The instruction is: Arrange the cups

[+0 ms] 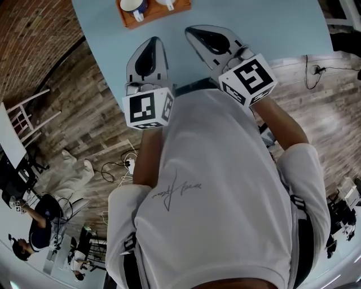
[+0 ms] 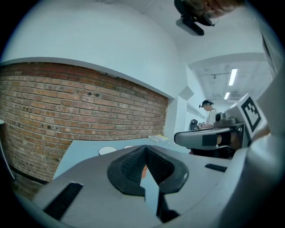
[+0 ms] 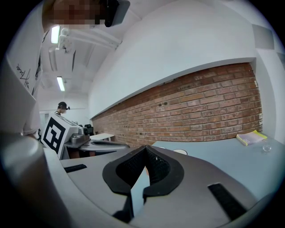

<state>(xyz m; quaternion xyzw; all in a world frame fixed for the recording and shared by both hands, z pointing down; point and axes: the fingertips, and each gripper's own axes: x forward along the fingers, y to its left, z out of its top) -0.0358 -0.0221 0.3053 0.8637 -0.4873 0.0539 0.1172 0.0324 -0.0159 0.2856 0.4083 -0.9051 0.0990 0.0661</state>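
- Left gripper view: the left gripper (image 2: pixel 144 153) has its jaws pressed together with nothing between them. The white rims of the cups (image 2: pixel 107 150) show beyond the tips, apart from them.
- Right gripper view: the right gripper (image 3: pixel 144 156) is closed the same way and is empty.
- Head view: both grippers hang over the pale blue table (image 1: pixel 271 28). The cups sit on an orange tray (image 1: pixel 127 21) just ahead of the tips, touching neither gripper.

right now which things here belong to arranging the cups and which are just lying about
For the job: white cups on the orange tray; light blue table; left gripper and right gripper, both shut, empty.
Lying about: yellow-edged book on the table; cables on the wooden floor.
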